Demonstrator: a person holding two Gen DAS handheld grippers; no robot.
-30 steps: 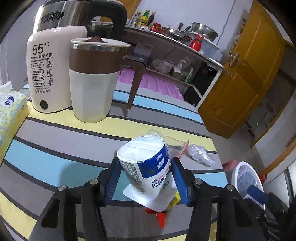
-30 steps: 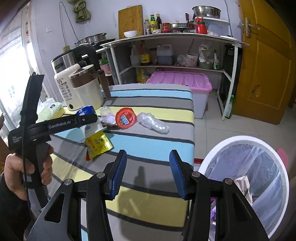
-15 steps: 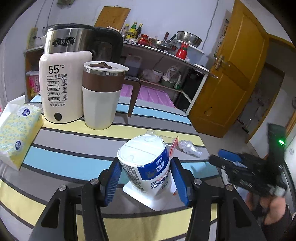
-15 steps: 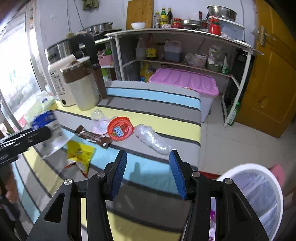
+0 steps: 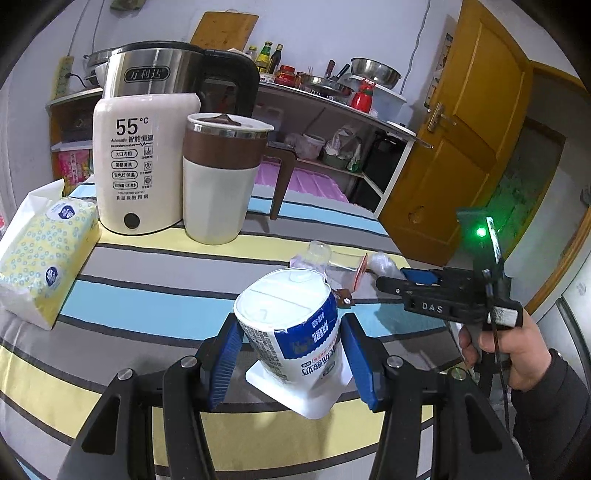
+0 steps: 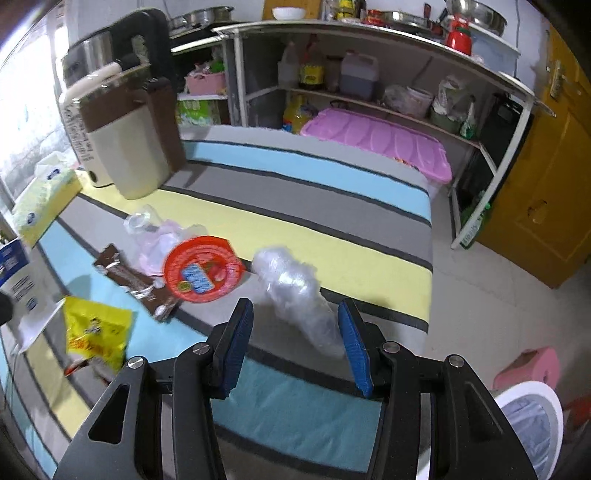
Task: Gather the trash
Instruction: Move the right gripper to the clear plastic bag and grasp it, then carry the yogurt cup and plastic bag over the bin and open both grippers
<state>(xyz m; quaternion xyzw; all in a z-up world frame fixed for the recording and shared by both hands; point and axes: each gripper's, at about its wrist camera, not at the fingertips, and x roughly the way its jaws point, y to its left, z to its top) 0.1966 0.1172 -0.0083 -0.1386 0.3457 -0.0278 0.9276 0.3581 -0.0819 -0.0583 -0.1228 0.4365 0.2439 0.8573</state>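
The left tool (image 5: 291, 363) is clamped on a yogurt cup (image 5: 295, 332) above the counter (image 6: 332, 236), while the right tool (image 6: 295, 345), jaws apart, is nearer the crumpled plastic bag (image 6: 295, 291), which lies lengthwise just ahead between them.

home kitchen | kettle (image 5: 144, 147), shelf (image 6: 369, 33) of bottles and pans, striped table (image 6: 295, 206)

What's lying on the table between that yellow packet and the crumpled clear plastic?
In the right wrist view, a brown wrapper and a round red lid lie between the yellow packet and the crumpled clear plastic.
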